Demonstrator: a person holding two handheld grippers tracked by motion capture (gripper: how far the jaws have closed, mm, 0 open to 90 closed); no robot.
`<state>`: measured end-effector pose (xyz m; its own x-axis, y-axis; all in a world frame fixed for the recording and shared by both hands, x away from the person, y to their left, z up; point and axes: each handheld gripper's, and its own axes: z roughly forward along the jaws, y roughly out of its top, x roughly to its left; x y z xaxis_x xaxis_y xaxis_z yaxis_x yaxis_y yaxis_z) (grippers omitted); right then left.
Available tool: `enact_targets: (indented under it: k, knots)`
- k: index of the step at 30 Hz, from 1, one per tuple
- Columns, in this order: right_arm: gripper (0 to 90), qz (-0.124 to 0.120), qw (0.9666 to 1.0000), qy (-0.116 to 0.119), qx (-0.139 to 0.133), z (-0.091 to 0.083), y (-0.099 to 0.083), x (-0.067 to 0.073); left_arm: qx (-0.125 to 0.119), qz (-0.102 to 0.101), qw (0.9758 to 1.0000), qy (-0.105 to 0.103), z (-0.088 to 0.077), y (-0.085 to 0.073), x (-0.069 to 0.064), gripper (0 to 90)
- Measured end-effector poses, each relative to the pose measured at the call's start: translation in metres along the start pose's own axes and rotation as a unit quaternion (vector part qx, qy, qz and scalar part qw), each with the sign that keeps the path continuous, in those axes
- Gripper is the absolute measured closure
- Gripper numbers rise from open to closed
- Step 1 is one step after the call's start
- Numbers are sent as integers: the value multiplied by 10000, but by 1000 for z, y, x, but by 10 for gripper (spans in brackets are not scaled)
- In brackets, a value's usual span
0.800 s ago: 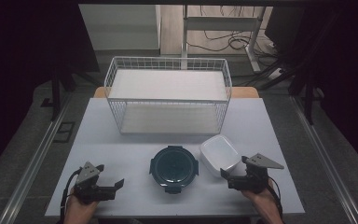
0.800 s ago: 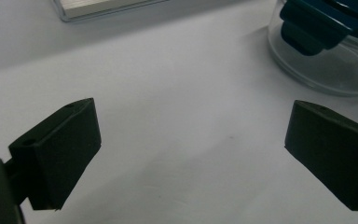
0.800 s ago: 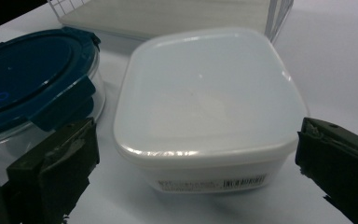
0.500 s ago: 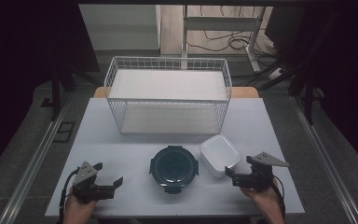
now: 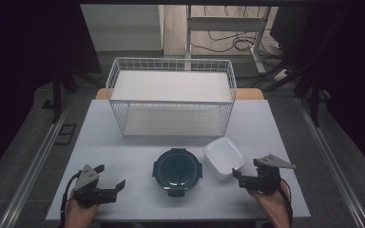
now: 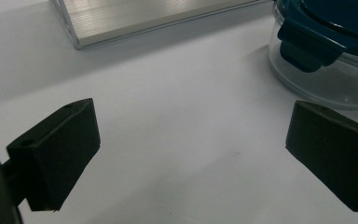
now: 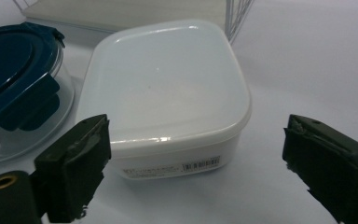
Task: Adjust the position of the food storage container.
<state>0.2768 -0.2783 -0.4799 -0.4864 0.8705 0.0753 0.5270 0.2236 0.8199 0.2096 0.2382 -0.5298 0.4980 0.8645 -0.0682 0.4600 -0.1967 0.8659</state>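
Note:
A round glass container with a dark blue clip lid [image 5: 177, 168] stands near the table's front middle. Just right of it sits a white lidded plastic container [image 5: 224, 156]. My left gripper [image 5: 110, 175] rests at the front left, open and holding nothing, its jaws pointing toward the round container [image 6: 326, 51]. In its own view the left gripper [image 6: 191, 144] has bare table between the jaws. My right gripper [image 5: 245, 168] is at the front right, open, and faces the white container [image 7: 168, 88] from close by. The right gripper [image 7: 196, 154] does not touch it. The blue-lidded container [image 7: 14, 79] lies to that container's left.
A white wire basket [image 5: 171, 95] with a pale board in its bottom stands across the back middle of the white table [image 5: 123, 147]. Its base edge [image 6: 144, 18] lies ahead of the left gripper. Dark floor and metal rails flank the table.
My right gripper has shifted slightly to the right. The left gripper and both containers have stayed put.

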Motion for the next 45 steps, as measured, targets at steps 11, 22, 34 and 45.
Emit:
enact_targets:
  k: [11, 22, 34, 45]
  knots:
    - [493, -301, 9993, 192, -59, -10, 16, 8, 54, 21, 10000, -45, 1, 1, -2, 31]
    - [893, -786, 9925, 925, 173, 16, 39, 43, 67, -26, 10000, -46, 2, 1, -1, 37]
    - [893, -1295, 9828, 1041, 812, 47, 24, 67, 69, -41, 9999, -80, 2, 1, -1, 40]
    - [893, -956, 9901, 612, 821, 17, 11, 25, 69, -40, 10000, -57, 2, 1, -1, 42]
